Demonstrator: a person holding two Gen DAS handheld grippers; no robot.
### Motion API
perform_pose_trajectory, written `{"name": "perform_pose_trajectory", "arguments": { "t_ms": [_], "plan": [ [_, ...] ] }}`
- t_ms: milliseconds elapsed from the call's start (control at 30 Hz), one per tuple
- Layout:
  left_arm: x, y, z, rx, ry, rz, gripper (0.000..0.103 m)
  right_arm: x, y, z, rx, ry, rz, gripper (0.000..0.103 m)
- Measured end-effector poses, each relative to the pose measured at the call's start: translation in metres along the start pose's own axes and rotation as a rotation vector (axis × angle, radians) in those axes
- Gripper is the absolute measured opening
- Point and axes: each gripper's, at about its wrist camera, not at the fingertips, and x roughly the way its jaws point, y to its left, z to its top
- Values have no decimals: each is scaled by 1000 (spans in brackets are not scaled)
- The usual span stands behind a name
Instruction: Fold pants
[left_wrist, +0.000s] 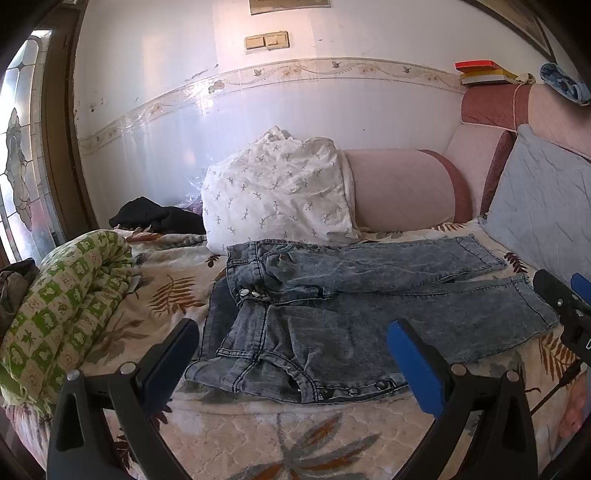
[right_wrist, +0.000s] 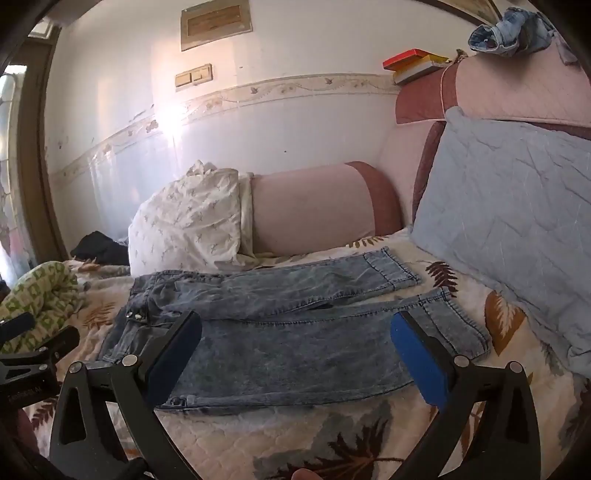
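Item: pants (left_wrist: 351, 314), flat on the bed (left_wrist: 258, 428), unfolded; approach step, no grasp made.

Detail: Pants lie with the waist at 9 o'clock and both legs running to 3 o'clock, hems near the blue pillow (right_wrist: 517, 206). My left gripper (left_wrist: 291, 354) hangs over the waist end, jaws at full spread, nothing between the pads, touching no cloth. My right gripper (right_wrist: 295, 350) hangs over the near leg, equally wide, also empty. I judge the fold not yet begun. Next move, as I see it: lower each gripper to the near edge, left at the waistband, right toward the hem at 3 o'clock, pinch one layer, carry it over the far leg.
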Motion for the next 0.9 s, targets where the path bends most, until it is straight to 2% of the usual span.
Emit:
{"name": "perform_pose_trajectory", "arguments": {
  "t_ms": [900],
  "plan": [
    [8, 2, -3, -7, 17, 3, 103, 5, -5, 1, 11, 23, -4, 103]
  ]
}}
